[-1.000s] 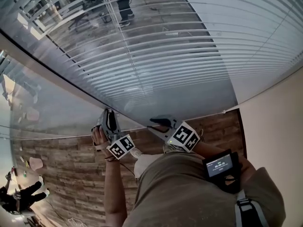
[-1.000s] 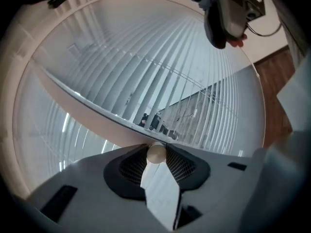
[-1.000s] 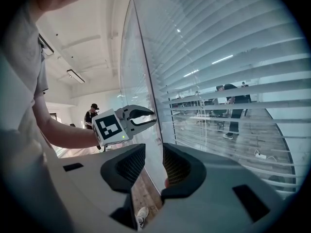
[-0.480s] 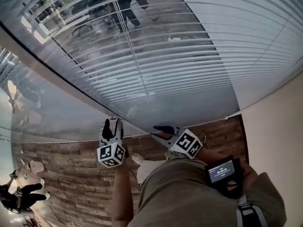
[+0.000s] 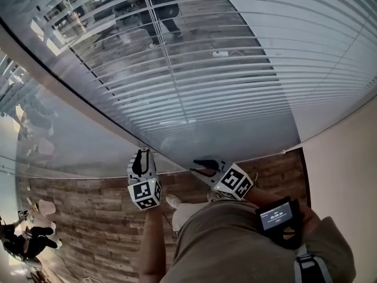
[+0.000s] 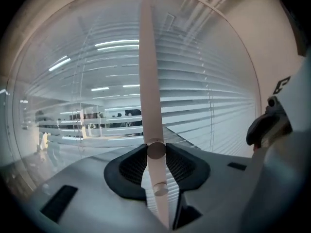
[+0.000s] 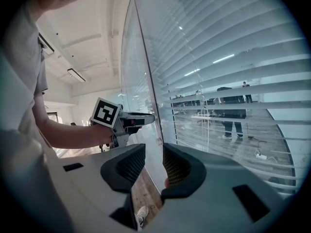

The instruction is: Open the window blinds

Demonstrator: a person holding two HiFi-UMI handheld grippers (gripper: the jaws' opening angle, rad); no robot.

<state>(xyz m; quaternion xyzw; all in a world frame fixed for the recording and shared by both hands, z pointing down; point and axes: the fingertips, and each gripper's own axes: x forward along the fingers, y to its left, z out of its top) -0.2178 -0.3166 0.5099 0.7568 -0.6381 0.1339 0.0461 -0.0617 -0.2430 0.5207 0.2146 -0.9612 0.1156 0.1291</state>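
Our left tool has just closed on the wand, upright between its jaws before the blinds; our right tool stands open, empty.

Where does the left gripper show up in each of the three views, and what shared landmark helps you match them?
Head view: left gripper lower left of centre, just below the blinds.
Left gripper view: bottom centre; its jaws, having just closed further, press on a pale wand.
Right gripper view: left of centre, held in a hand.
Shared landmark: the blinds' horizontal slats.
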